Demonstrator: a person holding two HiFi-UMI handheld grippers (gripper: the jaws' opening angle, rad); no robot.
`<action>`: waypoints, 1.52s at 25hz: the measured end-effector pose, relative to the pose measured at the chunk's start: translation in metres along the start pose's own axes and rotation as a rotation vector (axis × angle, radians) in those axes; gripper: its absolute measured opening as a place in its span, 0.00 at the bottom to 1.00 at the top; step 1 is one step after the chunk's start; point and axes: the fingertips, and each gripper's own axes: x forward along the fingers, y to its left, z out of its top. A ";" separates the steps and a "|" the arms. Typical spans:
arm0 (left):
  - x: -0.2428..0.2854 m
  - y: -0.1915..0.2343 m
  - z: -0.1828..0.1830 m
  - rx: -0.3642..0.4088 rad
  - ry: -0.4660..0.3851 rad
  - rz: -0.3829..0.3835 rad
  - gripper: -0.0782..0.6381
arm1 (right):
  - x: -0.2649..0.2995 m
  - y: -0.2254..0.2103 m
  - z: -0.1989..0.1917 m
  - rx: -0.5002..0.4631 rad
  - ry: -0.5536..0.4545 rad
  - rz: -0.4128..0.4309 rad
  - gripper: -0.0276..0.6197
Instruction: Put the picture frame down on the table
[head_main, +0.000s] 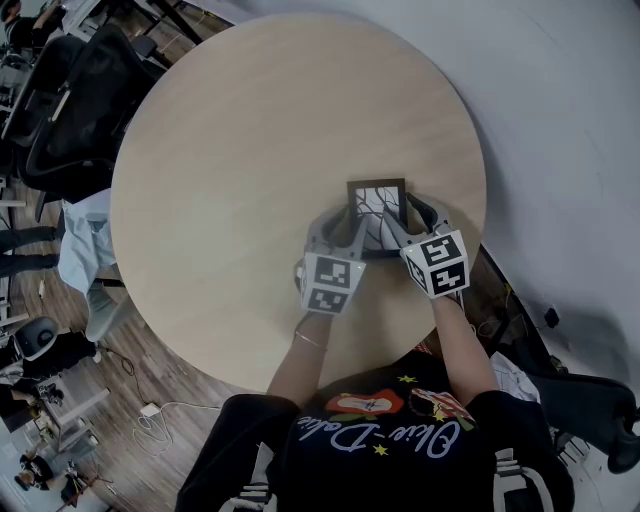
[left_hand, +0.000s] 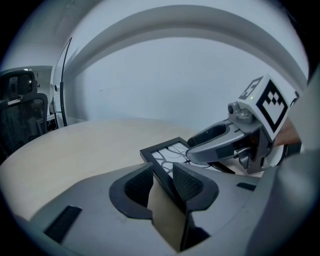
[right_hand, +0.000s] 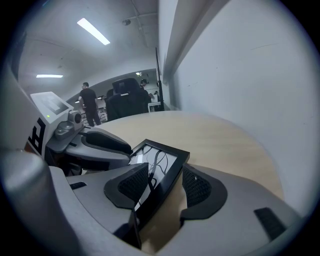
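Left gripper view showed the left gripper (left_hand: 162, 182) with jaws wide and the picture frame (left_hand: 167, 152) loose between them by its left edge. The right gripper (right_hand: 167, 184), equally open, straddled the right edge. The frame rested on the table (head_main: 250, 150), toward its near right. It seemed released, so next both should back off. The forearms (head_main: 300, 365) sloped down, side by side.

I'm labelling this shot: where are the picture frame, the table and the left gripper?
picture frame (head_main: 377, 205), head view, its patterned glass.
table (head_main: 250, 130), head view, bare top.
left gripper (left_hand: 164, 172), left gripper view, midway between fingertips.
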 end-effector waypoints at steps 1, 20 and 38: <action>0.000 0.000 0.000 -0.001 0.001 0.000 0.27 | 0.000 0.000 0.000 -0.001 0.001 0.000 0.32; -0.002 0.012 0.002 0.035 -0.028 0.044 0.15 | 0.000 -0.003 0.003 -0.020 -0.031 -0.013 0.22; -0.045 -0.004 0.050 0.010 -0.206 0.011 0.11 | -0.045 0.017 0.054 -0.067 -0.177 -0.045 0.05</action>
